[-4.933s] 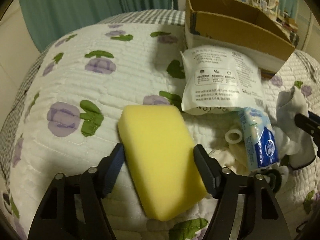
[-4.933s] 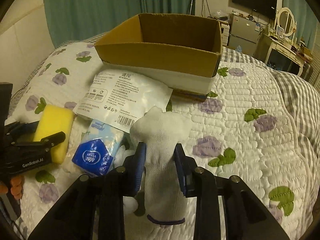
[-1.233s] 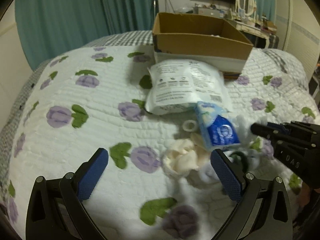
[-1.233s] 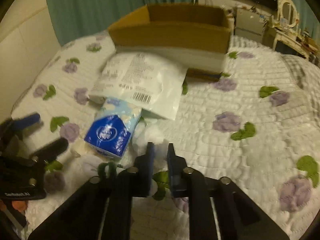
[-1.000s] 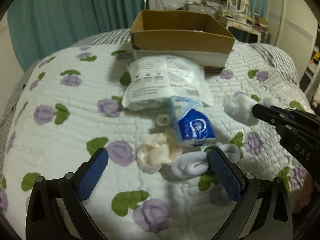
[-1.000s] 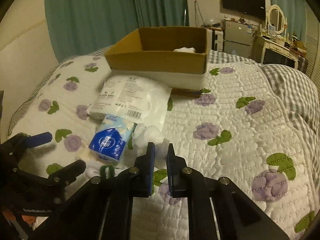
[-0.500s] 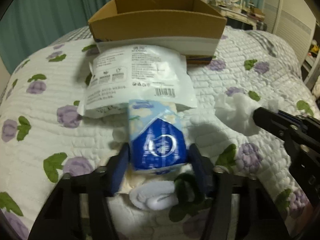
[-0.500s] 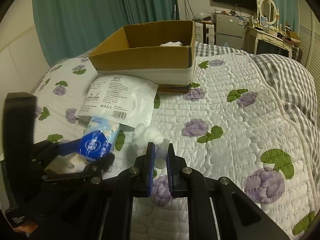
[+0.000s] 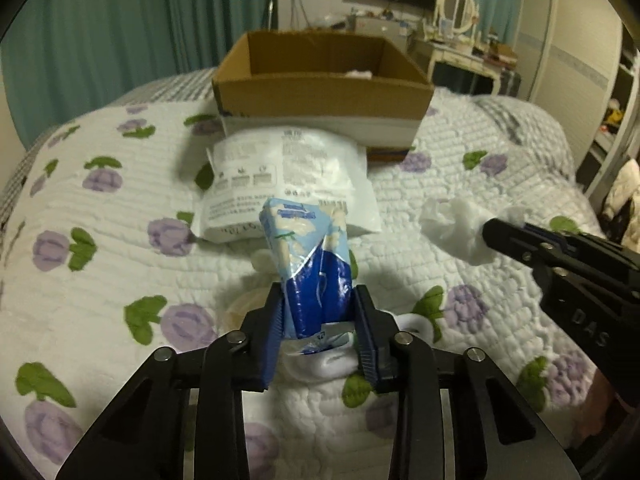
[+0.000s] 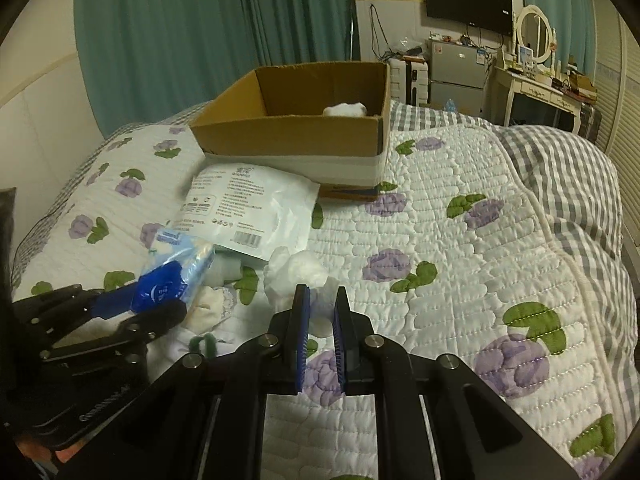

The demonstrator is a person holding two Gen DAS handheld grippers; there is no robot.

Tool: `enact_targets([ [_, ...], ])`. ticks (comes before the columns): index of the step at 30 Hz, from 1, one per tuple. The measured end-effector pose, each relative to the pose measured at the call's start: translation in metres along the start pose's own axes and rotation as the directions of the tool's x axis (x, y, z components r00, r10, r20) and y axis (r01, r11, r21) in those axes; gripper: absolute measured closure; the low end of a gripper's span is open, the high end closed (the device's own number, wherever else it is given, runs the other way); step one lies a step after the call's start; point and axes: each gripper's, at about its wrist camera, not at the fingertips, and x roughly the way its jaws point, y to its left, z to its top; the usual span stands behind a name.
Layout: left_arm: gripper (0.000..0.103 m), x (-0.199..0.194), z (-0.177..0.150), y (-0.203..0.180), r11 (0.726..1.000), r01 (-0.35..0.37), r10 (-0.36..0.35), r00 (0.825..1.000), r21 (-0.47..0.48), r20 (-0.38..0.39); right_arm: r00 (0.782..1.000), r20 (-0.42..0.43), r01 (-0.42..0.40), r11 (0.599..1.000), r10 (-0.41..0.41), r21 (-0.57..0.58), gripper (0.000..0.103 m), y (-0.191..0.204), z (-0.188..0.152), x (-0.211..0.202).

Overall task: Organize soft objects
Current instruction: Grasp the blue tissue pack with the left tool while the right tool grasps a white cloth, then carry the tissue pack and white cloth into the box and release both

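My left gripper (image 9: pixel 318 306) is shut on a blue and white tissue pack (image 9: pixel 310 264), lifted above the quilt; the pack also shows in the right wrist view (image 10: pixel 172 276). My right gripper (image 10: pixel 320 304) is shut on a white crumpled wad (image 10: pixel 296 276), also seen in the left wrist view (image 9: pixel 456 228). An open cardboard box (image 9: pixel 320 80) stands at the back of the bed with a white item (image 10: pixel 345 109) inside. A large white plastic packet (image 9: pixel 288 176) lies in front of the box.
A white rolled sock (image 9: pixel 332 364), a cream cloth (image 10: pixel 212 304) and a green-trimmed item (image 10: pixel 204 344) lie on the flowered quilt (image 10: pixel 460 248) under the left gripper. A dresser with mirror (image 10: pixel 532 68) and a TV (image 10: pixel 468 0) stand beyond the bed.
My left gripper has closed on the tissue pack and raised it off the quilt. My right gripper has lifted the white wad slightly and holds it to the right.
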Motion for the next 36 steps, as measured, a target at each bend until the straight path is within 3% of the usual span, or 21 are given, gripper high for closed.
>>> enact_targets([
  [7,0.072,-0.029,0.018,0.006,0.999,0.034,-0.033,0.998,-0.012,0.045,0.998,0.065,-0.007,1.0,0.009,-0.024,0.092,0.01,0.022,-0.033],
  [13,0.072,-0.061,0.066,0.006,0.999,0.042,-0.043,0.988,0.01,0.149,0.989,0.15,0.024,0.998,-0.015,-0.062,0.092,0.011,0.068,-0.062],
  [19,0.072,-0.065,0.124,0.007,0.999,0.025,-0.03,0.975,0.026,0.22,0.978,0.209,0.029,0.997,-0.014,-0.068,0.092,0.003,0.123,-0.064],
  [28,0.072,-0.015,0.202,0.01,0.998,-0.009,-0.009,0.967,0.066,0.255,0.97,0.243,0.051,0.995,-0.028,-0.087,0.092,-0.005,0.199,-0.027],
  [36,0.072,0.051,0.236,0.012,0.996,-0.032,0.014,0.975,0.077,0.221,0.979,0.204,0.04,0.996,-0.022,-0.085,0.092,-0.012,0.236,0.044],
])
